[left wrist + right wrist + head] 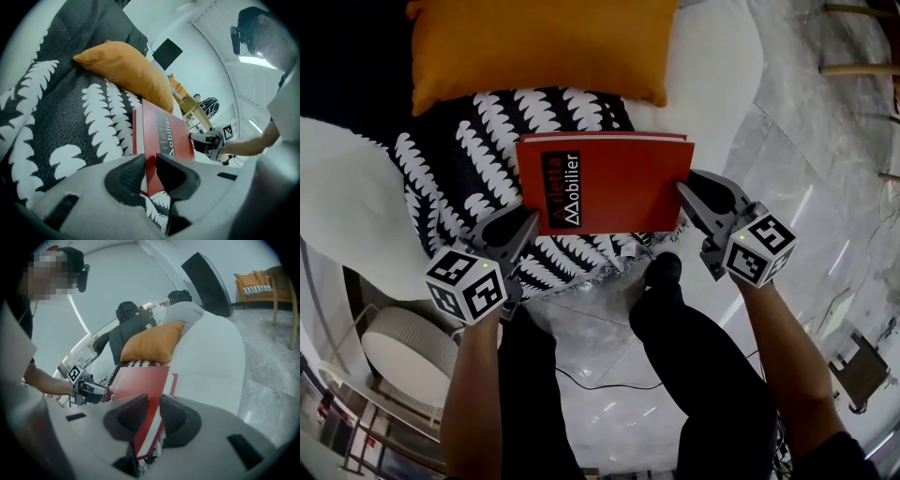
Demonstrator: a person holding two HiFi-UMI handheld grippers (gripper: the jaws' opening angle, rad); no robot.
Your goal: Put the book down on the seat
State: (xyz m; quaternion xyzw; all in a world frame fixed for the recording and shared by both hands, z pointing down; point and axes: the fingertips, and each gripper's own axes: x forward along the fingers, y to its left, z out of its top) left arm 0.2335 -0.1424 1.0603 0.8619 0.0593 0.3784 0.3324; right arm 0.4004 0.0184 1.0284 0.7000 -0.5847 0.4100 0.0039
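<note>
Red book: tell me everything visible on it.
The red book is thin and closed, its cover bearing a dark panel of white and red lettering; white page edges show. It is held roughly level, cover up, over the black-and-white seat cushion, before the orange pillow. The left claw and right claw pinch its two sides. Whether it touches the cushion is unclear.

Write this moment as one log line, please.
left gripper: shut on red book | right gripper: shut on red book | red book: held over patterned seat

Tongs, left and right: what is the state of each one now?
Left tongs: closed on the thin red softcover book.
Right tongs: closed on the same book.
</note>
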